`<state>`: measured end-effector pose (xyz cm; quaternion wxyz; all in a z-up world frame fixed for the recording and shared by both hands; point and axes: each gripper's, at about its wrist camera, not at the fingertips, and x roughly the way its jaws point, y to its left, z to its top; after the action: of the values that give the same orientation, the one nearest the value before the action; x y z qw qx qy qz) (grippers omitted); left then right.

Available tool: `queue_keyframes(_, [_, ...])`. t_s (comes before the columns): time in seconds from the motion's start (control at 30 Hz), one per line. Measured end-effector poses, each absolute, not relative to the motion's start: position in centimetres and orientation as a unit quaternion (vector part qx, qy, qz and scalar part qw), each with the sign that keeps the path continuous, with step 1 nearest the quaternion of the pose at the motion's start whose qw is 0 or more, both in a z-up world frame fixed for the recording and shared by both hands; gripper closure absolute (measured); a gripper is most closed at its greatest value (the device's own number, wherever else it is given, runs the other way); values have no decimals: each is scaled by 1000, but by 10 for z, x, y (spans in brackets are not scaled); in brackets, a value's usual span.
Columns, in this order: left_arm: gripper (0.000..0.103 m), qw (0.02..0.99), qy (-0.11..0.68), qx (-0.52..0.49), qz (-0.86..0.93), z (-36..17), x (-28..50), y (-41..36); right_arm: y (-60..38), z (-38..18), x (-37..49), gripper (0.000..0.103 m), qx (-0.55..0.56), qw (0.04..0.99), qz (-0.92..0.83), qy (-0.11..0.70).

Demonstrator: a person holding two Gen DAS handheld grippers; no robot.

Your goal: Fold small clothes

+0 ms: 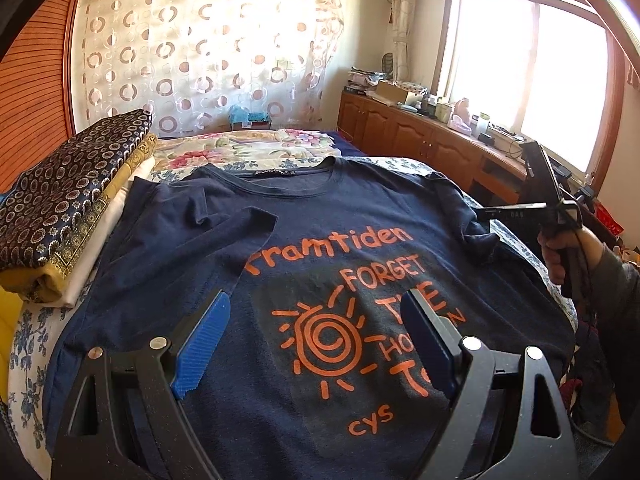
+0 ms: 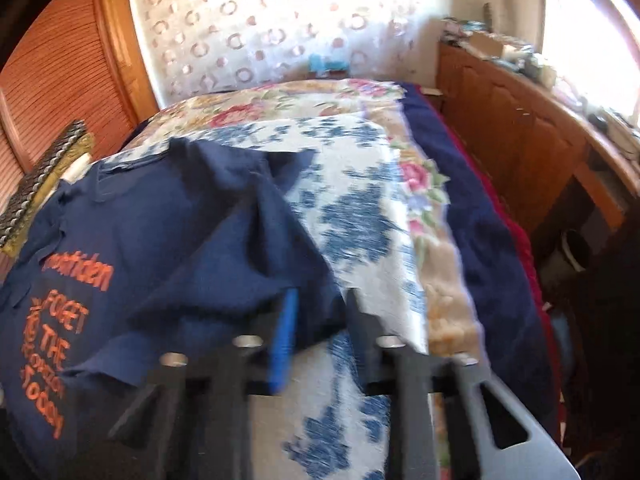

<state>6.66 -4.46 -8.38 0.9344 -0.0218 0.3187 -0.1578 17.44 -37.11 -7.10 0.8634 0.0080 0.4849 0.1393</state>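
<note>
Garment: a navy T-shirt (image 1: 320,220) with orange print, spread front-up on the bed (image 2: 360,208).
Where it lies: directly under and ahead of the left gripper (image 1: 316,300); the collar is at the far end from those fingers, the hem nearest them.
Left fingers: spread wide above the printed chest, nothing between them, no cloth touched.
Right fingers: the right gripper (image 1: 486,213) looks drawn together at the edge of the right sleeve (image 1: 464,208). Its own view is blurred, with navy cloth between the fingers, so I judge it a pinch on that sleeve.
Other sleeve: the left sleeve (image 1: 224,224) already lies turned in over the chest, beyond the left fingers' blue pad.
Handling: thin, light, limp knit. It should drape and drag when lifted and crease easily, but nothing about it is fragile. It probably grips the floral bedcover a little.
Where to hold: a sleeve cuff or a shoulder seam, then the hem corners just below the left fingers. A pinch through doubled cloth should hold best.
Nearby: a stack of folded cloths (image 1: 68,200) sits beyond the left fingers, touching the shirt's side.
</note>
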Motion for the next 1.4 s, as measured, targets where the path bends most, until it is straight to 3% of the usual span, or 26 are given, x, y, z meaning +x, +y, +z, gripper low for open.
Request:
queue_keyframes(0.47, [15,935,320,-37,-146,-84,66,-31,-214,17,195,97,-46,856,315,408])
queue_keyframes(0.5, [15,936,320,-37,-145,-84,65,-30,-207,17,198,85,-50,856,314,407])
queue_keyframes(0.53, [15,936,319,-37,-144,-84,65,-28,-202,17,198,65,-56,859,308,406])
queue_keyframes(0.57, [15,936,318,-38,-143,-84,65,-26,-199,17,199,58,-58,861,303,405])
queue_keyframes(0.77, [15,937,319,-40,-135,-85,69,-19,-226,-5,189,55,-63,870,275,405])
queue_keyframes(0.9, [15,940,317,-32,-124,-81,76,-10,-243,-26,189,40,-74,870,238,426])
queue_keyframes(1.13, [15,941,322,-32,-95,-77,93,16,-248,-63,200,40,-76,862,201,460])
queue_keyframes(1.4, [15,939,331,-4,-89,-69,123,34,-246,-67,205,35,-73,860,186,469])
